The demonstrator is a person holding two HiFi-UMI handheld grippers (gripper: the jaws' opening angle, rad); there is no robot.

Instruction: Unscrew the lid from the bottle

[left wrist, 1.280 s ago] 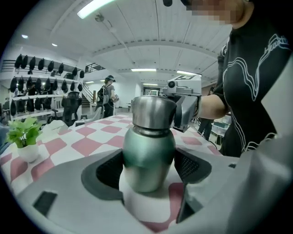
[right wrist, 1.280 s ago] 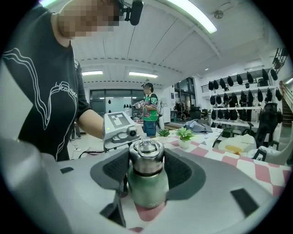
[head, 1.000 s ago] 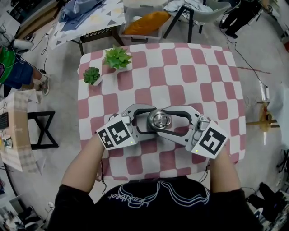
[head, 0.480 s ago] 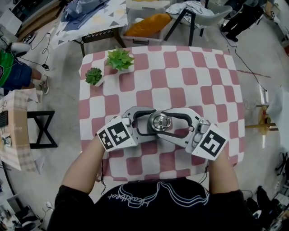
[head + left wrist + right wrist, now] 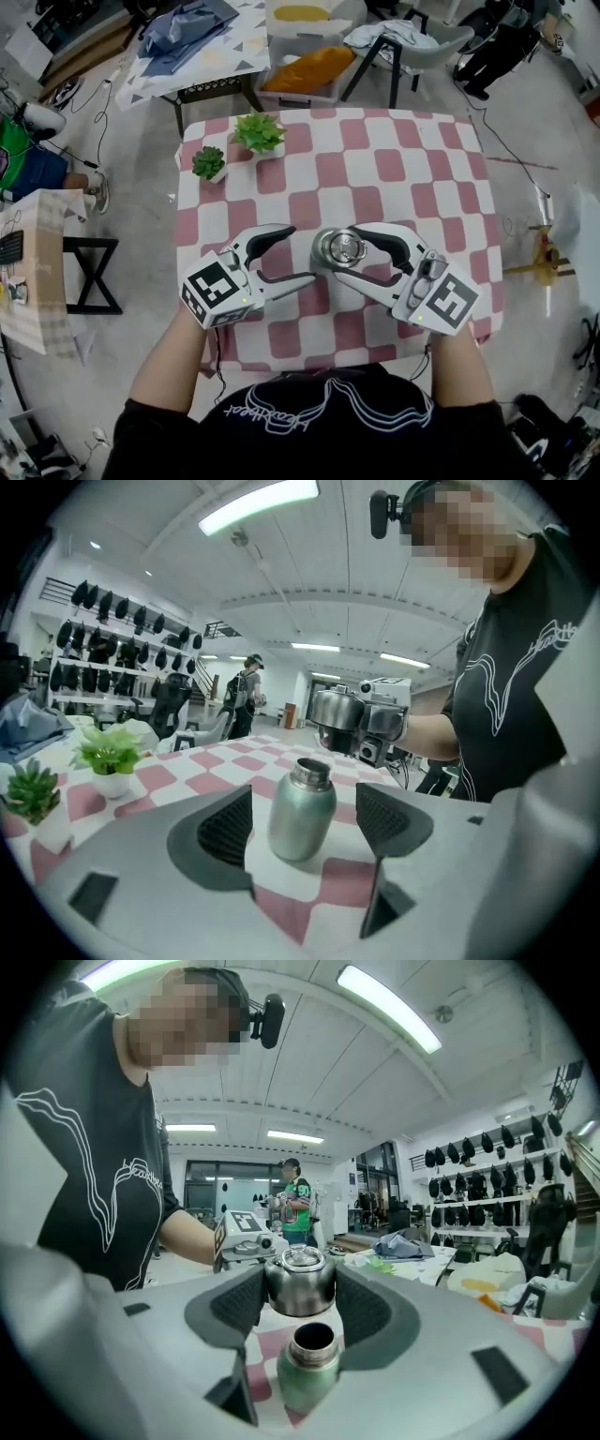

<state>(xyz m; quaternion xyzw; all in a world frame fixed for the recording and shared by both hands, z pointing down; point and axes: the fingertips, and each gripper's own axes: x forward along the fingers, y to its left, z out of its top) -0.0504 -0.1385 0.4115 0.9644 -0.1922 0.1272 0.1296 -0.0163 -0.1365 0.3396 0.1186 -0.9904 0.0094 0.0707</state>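
The right gripper (image 5: 354, 249) held the steel lid (image 5: 300, 1281) clear above the green bottle (image 5: 302, 808), its fingers (image 5: 234, 1305) closed on the lid's sides about midway through their travel. The lid was fully off the thread. It hung directly over the open mouth, probably because it had been lifted straight up to clear the neck.

The bottle stood upright on the checked worktop (image 5: 412, 178), near the person's edge. From the head view it was hidden under the lid.

The left gripper (image 5: 300, 253) sat to the bottle's left with its fingers (image 5: 225, 827) spread wide and gripping nothing. The bottle stood ahead of them, untouched. With the lid free, the bottle likely no longer needed bracing.

Two potted plants (image 5: 259, 133) stood at the far left corner, well away from the work.

The bottle and lid carried no label that could be seen. Each gripper's cube bore black-and-white square markers, not words. Looping script ran across the person's black shirt, but it could not be read with confidence.
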